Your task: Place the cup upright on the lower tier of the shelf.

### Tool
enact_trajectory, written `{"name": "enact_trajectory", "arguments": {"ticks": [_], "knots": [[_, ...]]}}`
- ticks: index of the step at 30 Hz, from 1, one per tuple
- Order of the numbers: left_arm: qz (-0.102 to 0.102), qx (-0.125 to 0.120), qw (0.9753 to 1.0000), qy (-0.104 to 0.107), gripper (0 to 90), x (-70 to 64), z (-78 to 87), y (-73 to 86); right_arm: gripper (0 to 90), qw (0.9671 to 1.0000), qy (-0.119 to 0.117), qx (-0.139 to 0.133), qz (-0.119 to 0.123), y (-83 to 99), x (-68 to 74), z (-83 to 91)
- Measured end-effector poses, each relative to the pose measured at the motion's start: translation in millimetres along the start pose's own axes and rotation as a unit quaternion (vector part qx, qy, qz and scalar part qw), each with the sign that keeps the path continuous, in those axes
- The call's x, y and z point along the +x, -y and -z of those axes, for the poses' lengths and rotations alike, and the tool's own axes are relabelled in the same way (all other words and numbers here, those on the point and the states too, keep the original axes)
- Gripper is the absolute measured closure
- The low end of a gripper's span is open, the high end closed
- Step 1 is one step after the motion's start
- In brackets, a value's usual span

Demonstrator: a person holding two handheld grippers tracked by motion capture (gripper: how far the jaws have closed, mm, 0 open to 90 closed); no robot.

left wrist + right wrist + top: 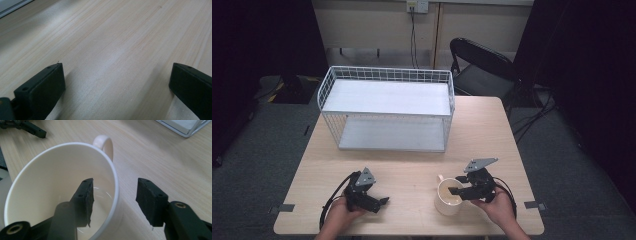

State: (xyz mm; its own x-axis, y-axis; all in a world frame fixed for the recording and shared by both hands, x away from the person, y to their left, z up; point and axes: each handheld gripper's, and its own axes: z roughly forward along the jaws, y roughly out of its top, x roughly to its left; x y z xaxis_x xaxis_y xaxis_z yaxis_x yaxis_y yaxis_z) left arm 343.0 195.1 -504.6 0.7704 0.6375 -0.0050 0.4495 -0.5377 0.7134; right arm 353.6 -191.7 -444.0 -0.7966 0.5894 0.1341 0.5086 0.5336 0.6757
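R gripper [115, 195] fingers astride mug [50, 177] rim, unclosed

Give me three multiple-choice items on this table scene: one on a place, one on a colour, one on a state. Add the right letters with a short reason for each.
1. Where does the mug stand?
A. on the top shelf of the wire rack
B. on the table near the front edge, at the right gripper
C. on the chair

2. What colour is the wire rack?
A. white
B. red
C. black

3. How does the right gripper stand at the mug?
A. shut and well away from it
B. open, both fingers outside the mug
C. open, one finger inside the mug and one outside its wall

Key:
1 B, the high view shows the mug on the table by the right gripper.
2 A, its mesh and shelves are white.
3 C, the right gripper view shows the rim running between the two fingers; whether either touches the wall cannot be told.
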Motion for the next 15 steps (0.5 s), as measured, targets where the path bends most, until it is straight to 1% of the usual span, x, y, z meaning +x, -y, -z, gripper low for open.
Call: {"name": "enact_trajectory", "arguments": {"ticks": [2,4,6,9,10,11,13,14,15], "knots": [[0.000,0.000,1.0000,0.000,0.0,0.0,0.0,0.0,50.3,1.0000,0.002,0.000,0.001,-0.4,0.0,-0.1],[0.000,0.000,1.0000,0.000,0.0,0.0,0.0,0.0,55.2,1.0000,0.006,0.004,0.004,-1.5,0.5,-0.5],[0.000,0.000,1.0000,0.000,0.0,0.0,0.0,0.0,61.3,0.9998,0.015,0.013,0.003,-2.9,1.9,-2.9],[0.000,0.000,1.0000,0.000,0.0,0.0,0.0,0.0,69.2,0.9997,0.020,0.014,0.009,-3.8,3.5,-4.5],[0.000,0.000,1.0000,0.000,0.0,0.0,0.0,0.0,69.2,0.9997,0.020,0.014,0.009,-3.8,3.5,-4.5],[0.000,0.000,1.0000,0.000,0.0,0.0,0.0,0.0,75.3,0.9994,0.026,0.013,0.017,-4.5,5.1,-4.6],[0.000,0.000,1.0000,0.000,0.0,0.0,0.0,0.0,76.9,0.9988,0.035,0.018,0.029,-5.5,7.0,-4.7],[0.000,0.000,1.0000,0.000,0.0,0.0,0.0,0.0,76.9,0.9988,0.035,0.018,0.029,-5.5,7.0,-4.7],[0.000,0.000,1.0000,0.000,0.0,0.0,0.0,0.0,77.9,0.9983,0.042,0.021,0.035,-6.2,7.9,-4.5]]}}
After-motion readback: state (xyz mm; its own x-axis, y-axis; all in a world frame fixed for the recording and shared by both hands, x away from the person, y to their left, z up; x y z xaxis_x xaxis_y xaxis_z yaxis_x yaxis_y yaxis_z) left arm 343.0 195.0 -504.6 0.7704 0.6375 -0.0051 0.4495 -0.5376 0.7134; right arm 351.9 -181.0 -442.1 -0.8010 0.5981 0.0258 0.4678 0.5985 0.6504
